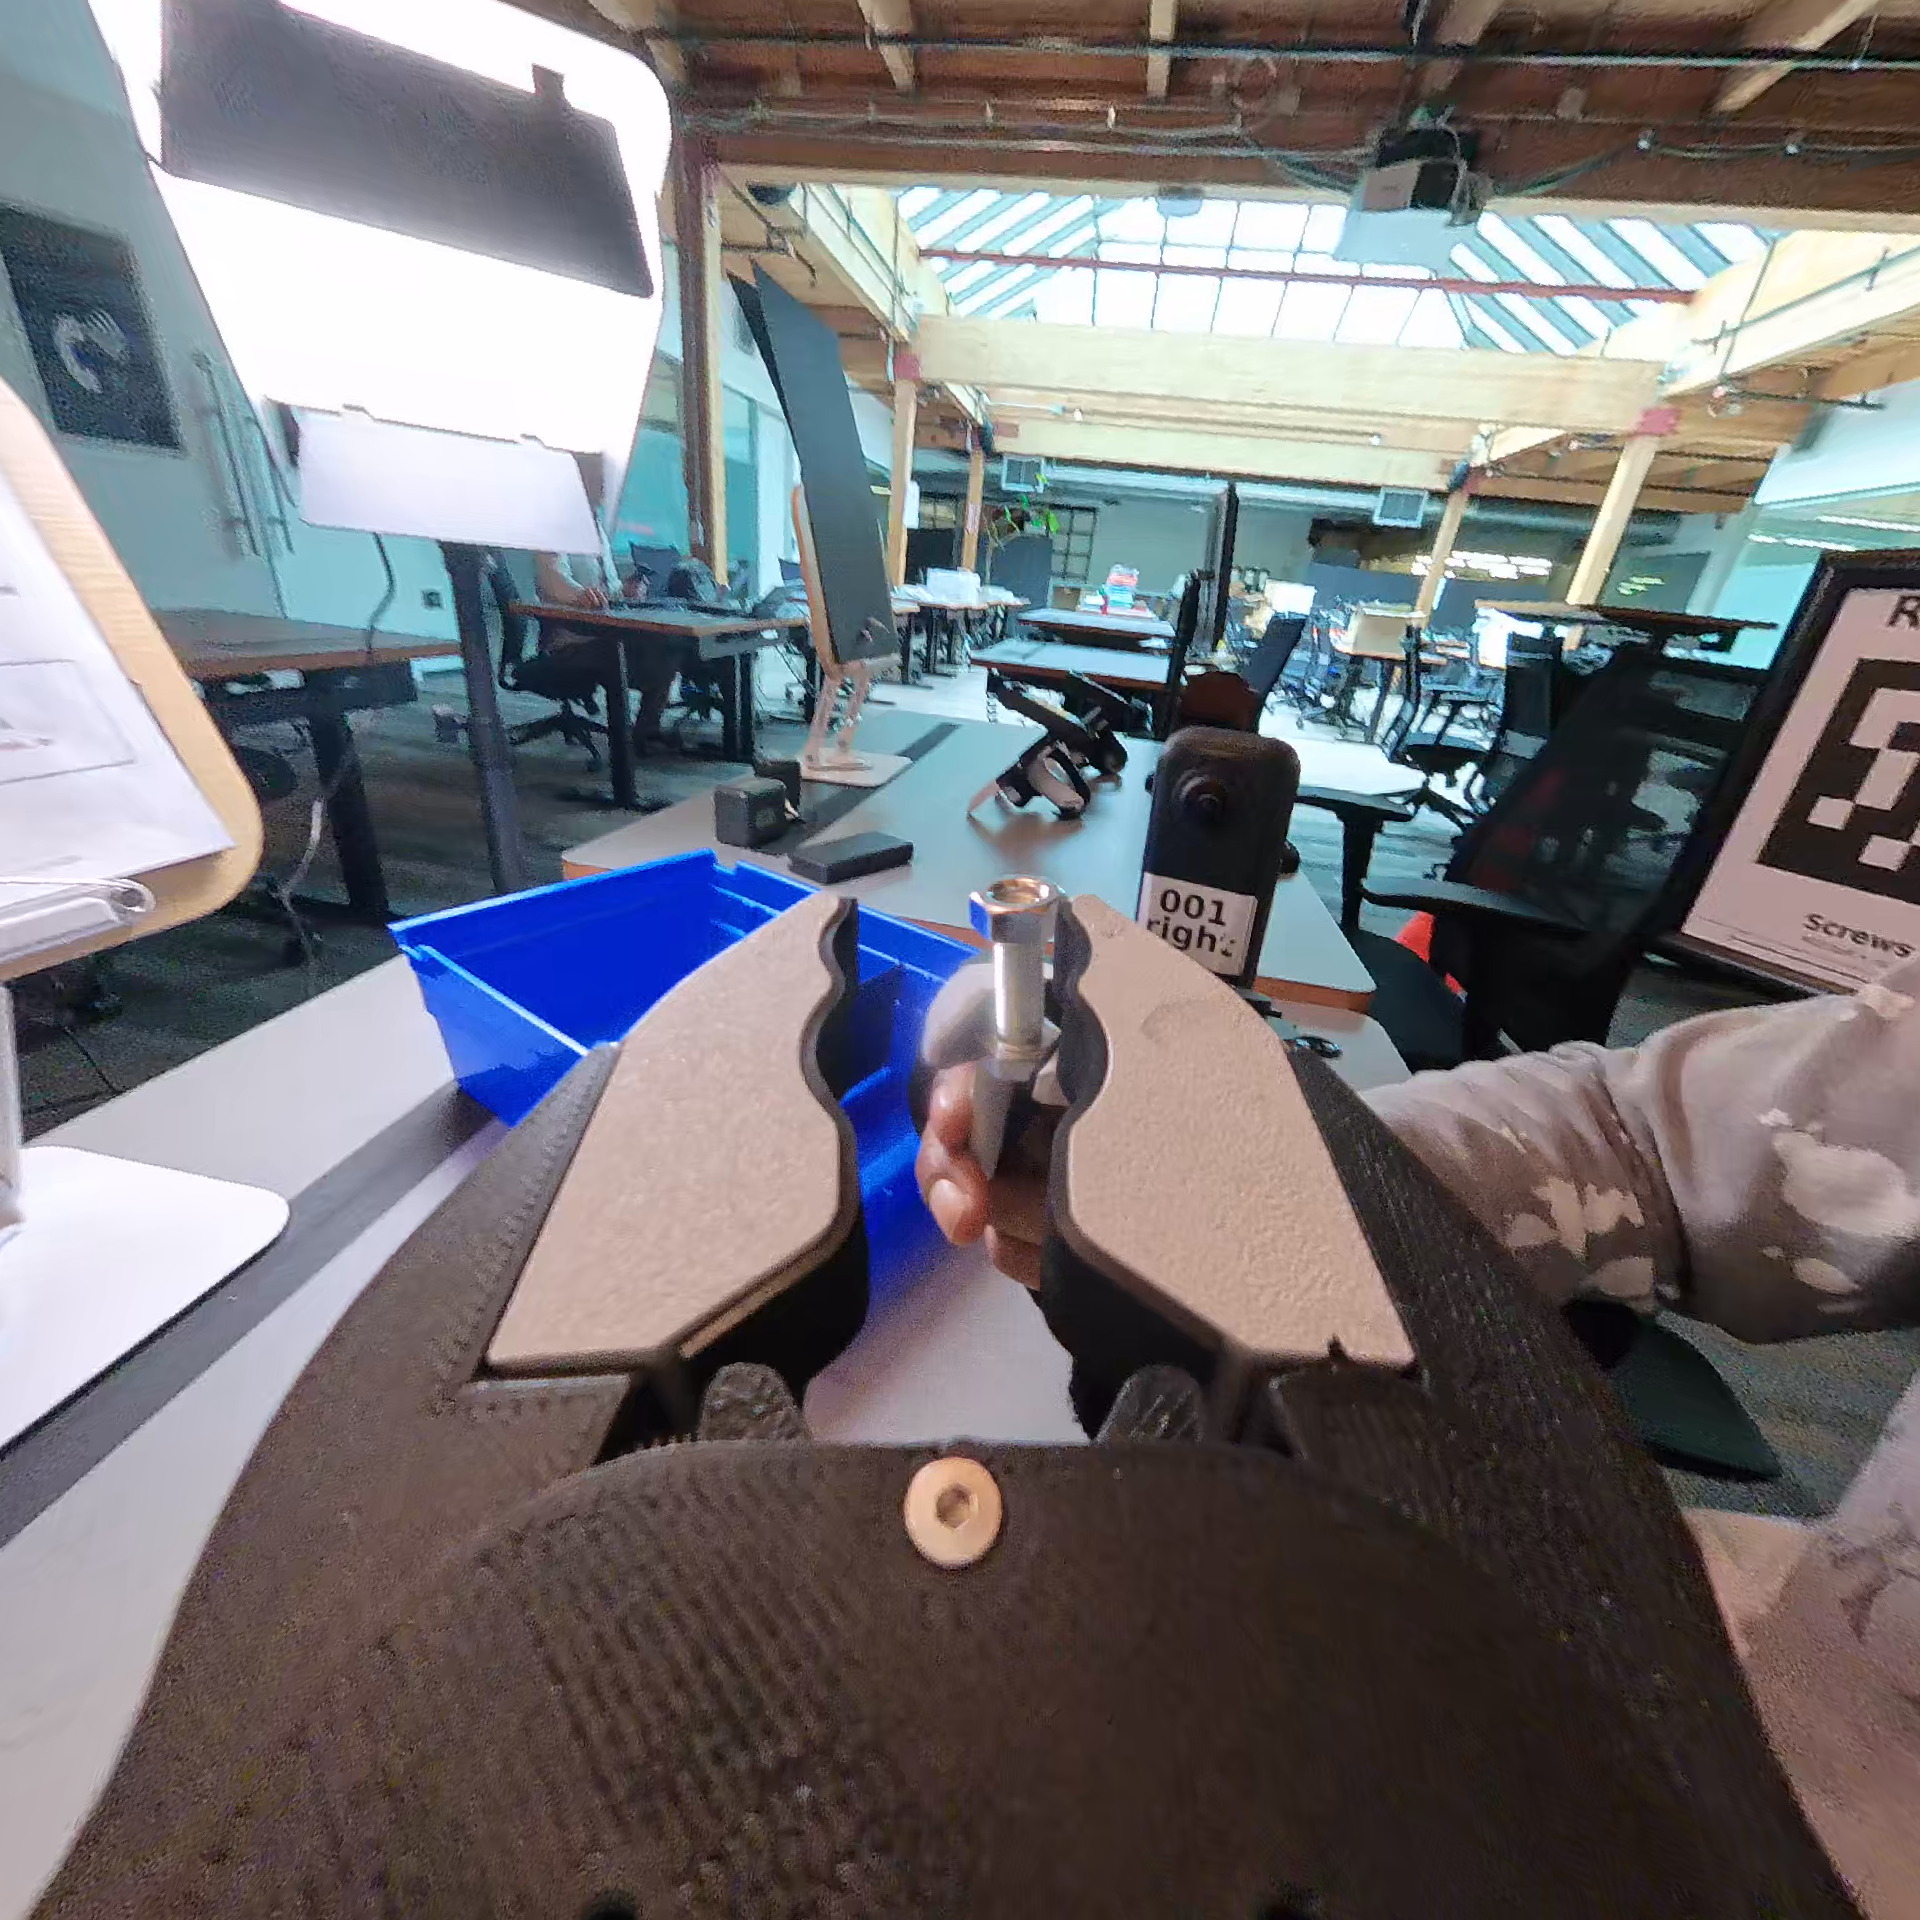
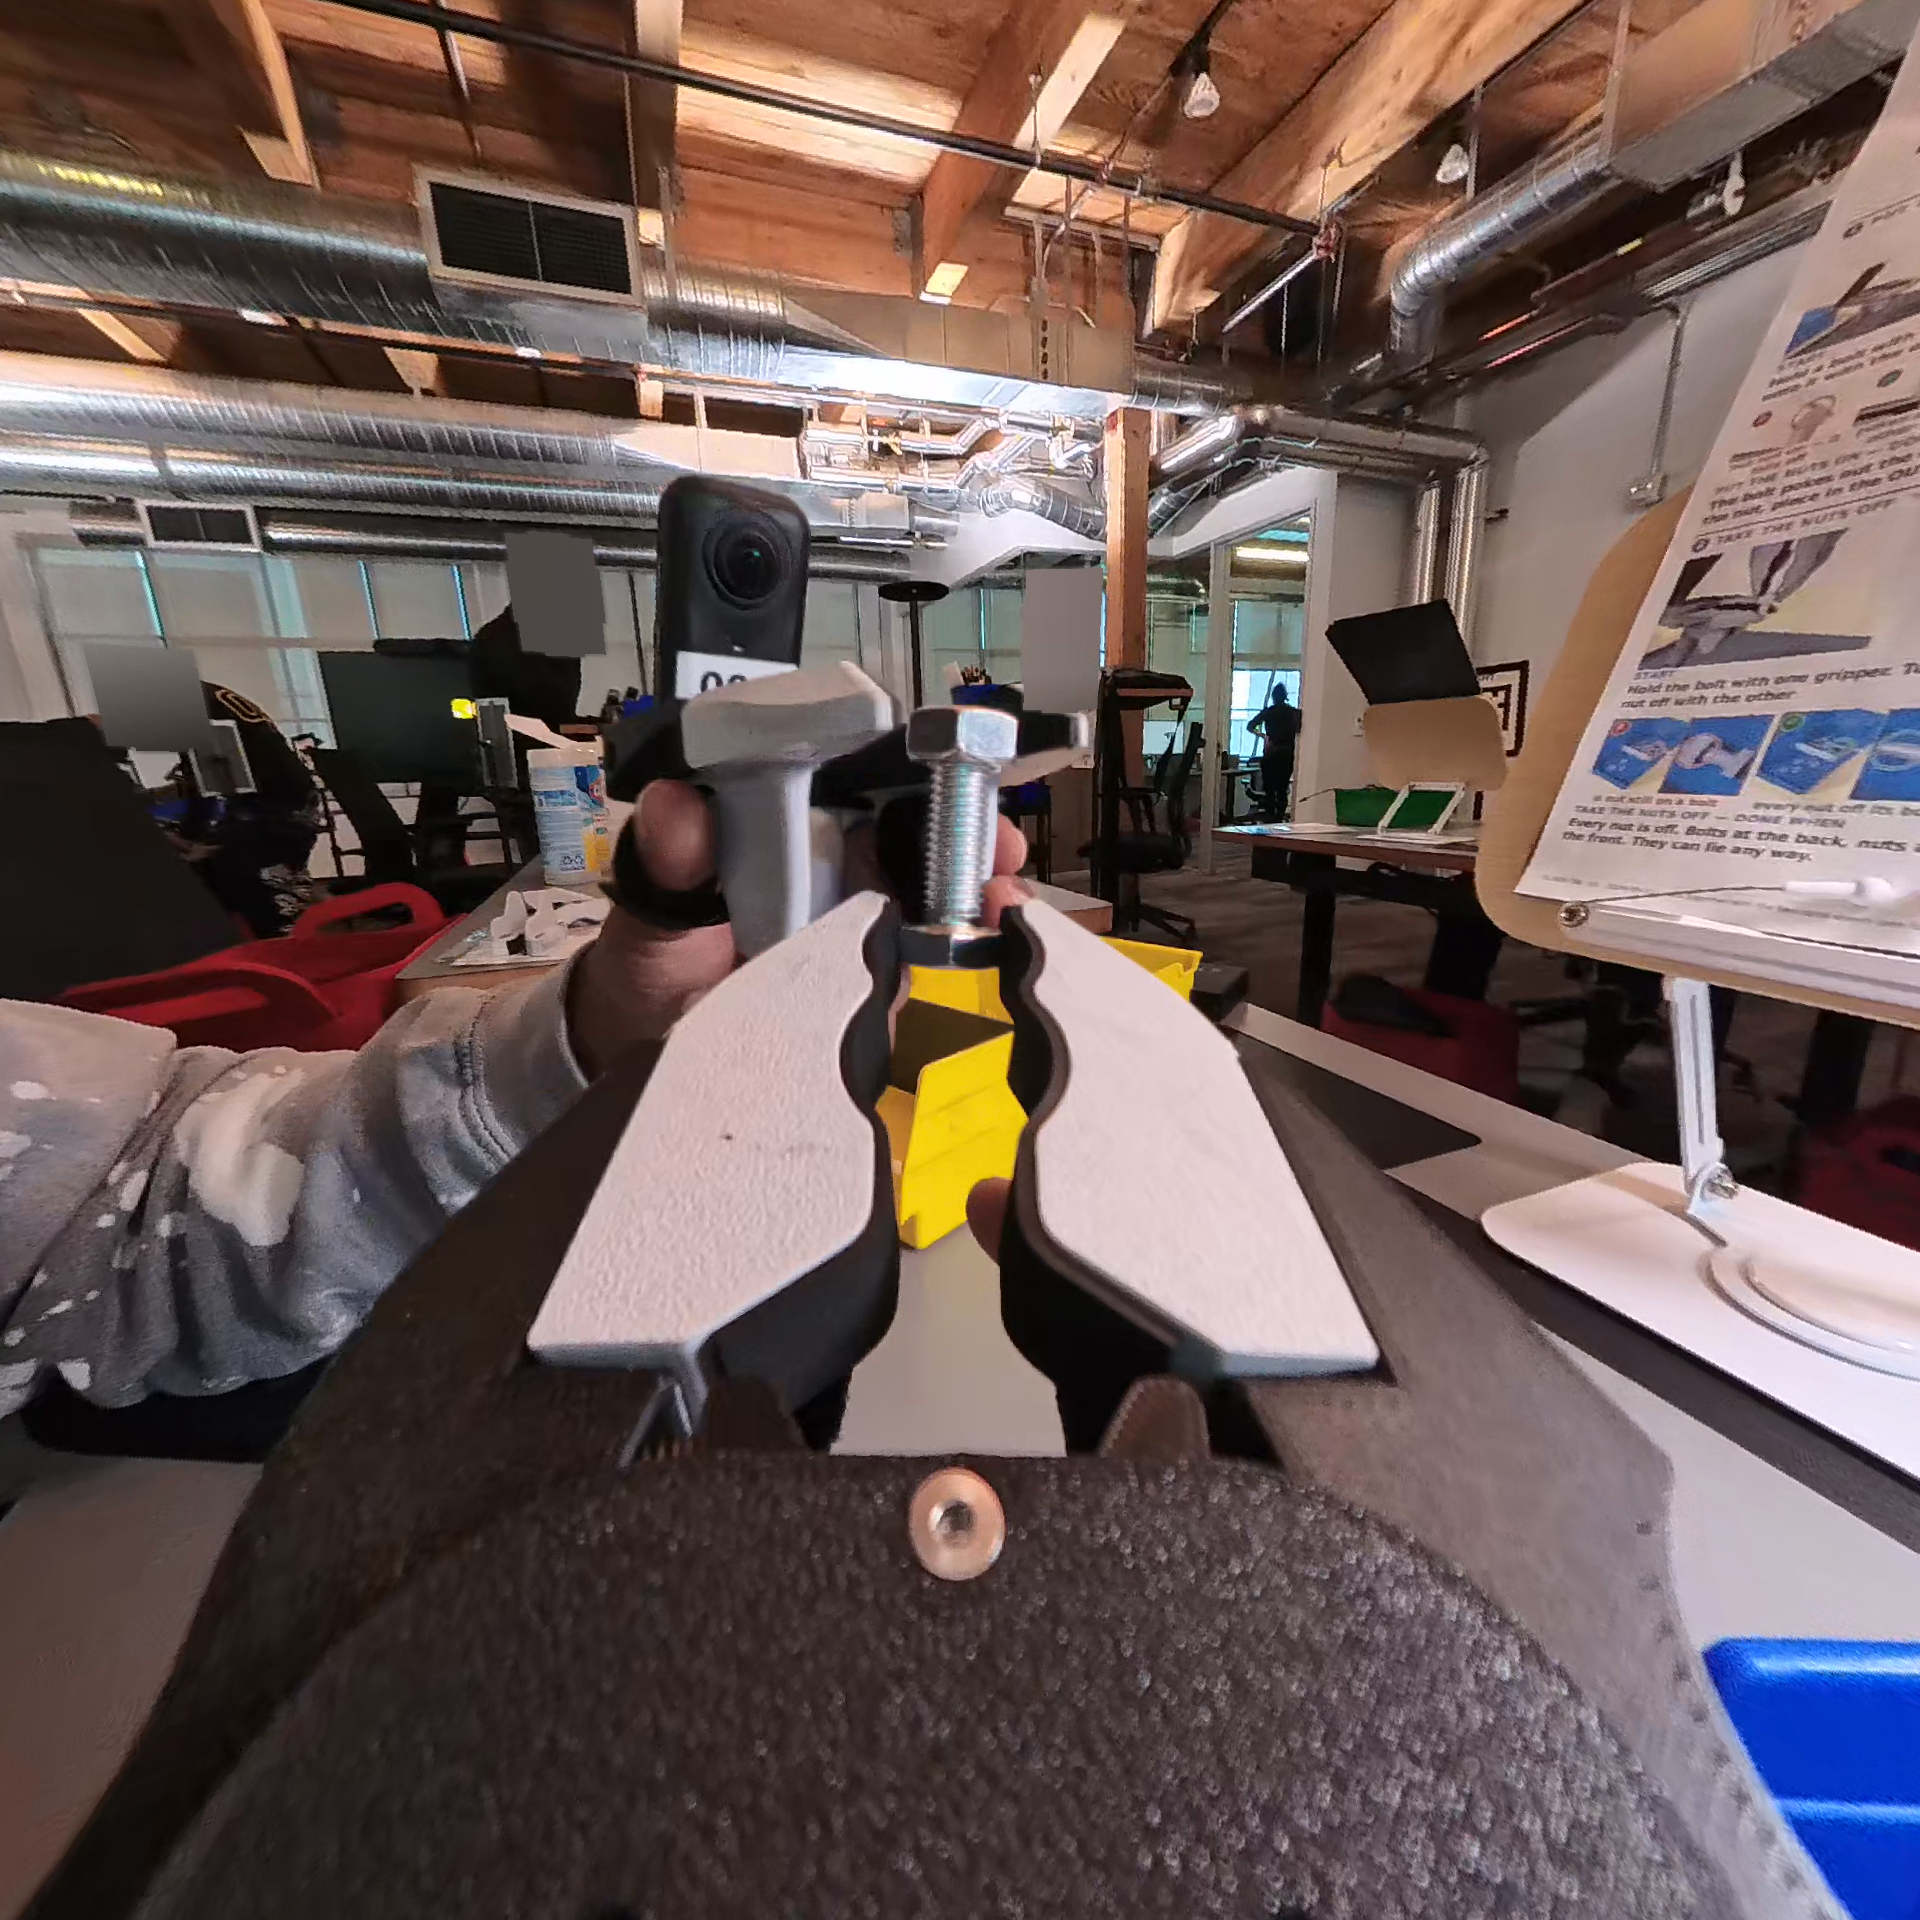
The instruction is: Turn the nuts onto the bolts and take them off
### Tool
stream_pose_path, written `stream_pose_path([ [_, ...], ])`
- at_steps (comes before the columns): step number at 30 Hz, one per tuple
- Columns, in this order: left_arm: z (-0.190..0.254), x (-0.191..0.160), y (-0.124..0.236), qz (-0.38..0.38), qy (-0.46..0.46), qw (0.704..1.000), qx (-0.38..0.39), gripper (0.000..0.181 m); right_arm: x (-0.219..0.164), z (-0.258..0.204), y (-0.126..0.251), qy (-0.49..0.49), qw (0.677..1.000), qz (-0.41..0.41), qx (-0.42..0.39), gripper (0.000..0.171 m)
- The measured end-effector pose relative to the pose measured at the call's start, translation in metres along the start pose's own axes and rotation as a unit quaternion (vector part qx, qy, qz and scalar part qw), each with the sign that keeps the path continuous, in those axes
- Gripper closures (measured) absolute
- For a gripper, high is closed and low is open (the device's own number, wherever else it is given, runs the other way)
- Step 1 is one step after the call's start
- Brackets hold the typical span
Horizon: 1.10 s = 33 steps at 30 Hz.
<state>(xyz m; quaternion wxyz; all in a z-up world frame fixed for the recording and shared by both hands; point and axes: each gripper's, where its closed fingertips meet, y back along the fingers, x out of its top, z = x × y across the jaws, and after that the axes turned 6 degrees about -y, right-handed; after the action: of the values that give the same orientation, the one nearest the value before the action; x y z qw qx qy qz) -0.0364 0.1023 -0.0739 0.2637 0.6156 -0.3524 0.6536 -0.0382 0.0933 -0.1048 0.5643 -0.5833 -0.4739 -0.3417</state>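
Observation:
A silver bolt (image 2: 956,831) stands upright in mid-air, hex head on top. My right gripper (image 2: 951,940) is shut on the nut (image 2: 951,948) at the bolt's lower end. My left gripper (image 1: 961,920) is open, and the bolt's head (image 1: 1020,902) sits between its fingertips, against the right finger with a gap on the left. In the right wrist view the left gripper's grey fingers (image 2: 779,717) flank the bolt head. In the left wrist view the right gripper's finger (image 1: 987,1101) and a hand (image 1: 956,1174) show below the bolt.
A blue bin (image 1: 582,966) lies on the grey table behind my left gripper, and its corner shows in the right wrist view (image 2: 1829,1766). A yellow bin (image 2: 956,1143) sits below the right gripper. An instruction sheet on a white stand (image 2: 1714,727) stands at the right. A marker sign (image 1: 1849,790) stands far right. Only a small space, under 4 cm, lies between the two pairs of fingers.

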Motion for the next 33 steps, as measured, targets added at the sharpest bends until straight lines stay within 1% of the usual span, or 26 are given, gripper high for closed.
stream_pose_path([
  [2, 0.003, -0.003, -0.003, -0.012, -0.006, 1.0, -0.003, 0.146, 0.001, -0.003, -0.001, 0.0, 1.0, 0.002, 0.006, 0.152],
  [3, 0.0, -0.002, -0.001, -0.01, -0.007, 1.0, 0.005, 0.155, 0.003, -0.005, -0.001, -0.003, 1.0, 0.008, 0.011, 0.152],
  [4, -0.011, -0.005, 0.002, -0.024, -0.014, 0.999, 0.037, 0.163, 0.007, -0.008, 0.001, -0.006, 1.0, 0.018, 0.023, 0.152],
  [5, -0.018, -0.008, 0.005, -0.033, -0.022, 0.998, 0.055, 0.162, 0.01, -0.01, 0.002, -0.006, 0.999, 0.022, 0.032, 0.152],
  [6, -0.019, -0.006, 0.007, -0.028, -0.013, 0.998, 0.051, 0.16, 0.012, -0.012, 0.002, -0.002, 0.999, 0.022, 0.035, 0.152],
  [8, -0.014, 0.0, 0.007, -0.01, 0.008, 1.0, 0.028, 0.154, 0.012, -0.01, 0.002, -0.001, 0.999, 0.021, 0.029, 0.152],
  [11, 0.002, 0.002, 0.001, -0.01, 0.008, 1.0, -0.005, 0.145, 0.005, -0.003, 0.001, -0.008, 1.0, 0.013, 0.01, 0.152],
  [14, 0.004, 0.0, -0.004, -0.019, 0.004, 1.0, -0.001, 0.146, 0.002, -0.005, -0.001, -0.008, 1.0, 0.009, 0.012, 0.152],
  [15, 0.001, 0.001, -0.002, -0.018, 0.004, 1.0, 0.008, 0.155, 0.004, -0.005, -0.001, -0.013, 1.0, 0.015, 0.014, 0.152],
  [16, -0.012, -0.004, 0.001, -0.038, -0.002, 0.998, 0.049, 0.167, 0.008, -0.008, 0.001, -0.02, 0.999, 0.027, 0.029, 0.152],
  [17, -0.02, -0.01, 0.004, -0.056, -0.019, 0.996, 0.07, 0.165, 0.011, -0.01, 0.002, -0.023, 0.999, 0.032, 0.036, 0.152],
  [18, -0.02, -0.01, 0.005, -0.055, -0.019, 0.996, 0.067, 0.162, 0.013, -0.012, 0.003, -0.019, 0.998, 0.034, 0.039, 0.152],
  [20, -0.013, -0.002, 0.004, -0.034, 0.004, 0.999, 0.042, 0.156, 0.015, -0.011, 0.003, -0.018, 0.999, 0.036, 0.036, 0.152],
  [22, -0.005, 0.001, 0.002, -0.027, 0.002, 0.999, 0.023, 0.15, 0.013, -0.008, 0.003, -0.022, 0.999, 0.033, 0.03, 0.152],
  [25, 0.01, 0.004, -0.003, -0.021, 0.012, 1.0, -0.007, 0.146, 0.009, -0.008, 0.002, -0.019, 0.999, 0.024, 0.023, 0.152],
  [26, 0.01, 0.003, -0.005, -0.027, 0.008, 1.0, -0.002, 0.148, 0.009, -0.009, 0.001, -0.019, 0.999, 0.025, 0.025, 0.152],
  [27, 0.006, 0.003, -0.004, -0.026, 0.002, 1.0, 0.012, 0.155, 0.01, -0.01, 0.001, -0.022, 0.999, 0.028, 0.025, 0.152],
  [28, -0.007, -0.002, -0.002, -0.045, -0.005, 0.998, 0.053, 0.169, 0.013, -0.012, 0.002, -0.026, 0.998, 0.036, 0.035, 0.152],
  [29, -0.014, -0.007, 0.001, -0.063, -0.014, 0.996, 0.068, 0.166, 0.015, -0.014, 0.003, -0.027, 0.998, 0.039, 0.042, 0.152],
  [33, -0.004, 0.005, 0.002, -0.026, 0.015, 0.999, 0.025, 0.152, 0.017, -0.013, 0.003, -0.023, 0.998, 0.039, 0.037, 0.152],
])
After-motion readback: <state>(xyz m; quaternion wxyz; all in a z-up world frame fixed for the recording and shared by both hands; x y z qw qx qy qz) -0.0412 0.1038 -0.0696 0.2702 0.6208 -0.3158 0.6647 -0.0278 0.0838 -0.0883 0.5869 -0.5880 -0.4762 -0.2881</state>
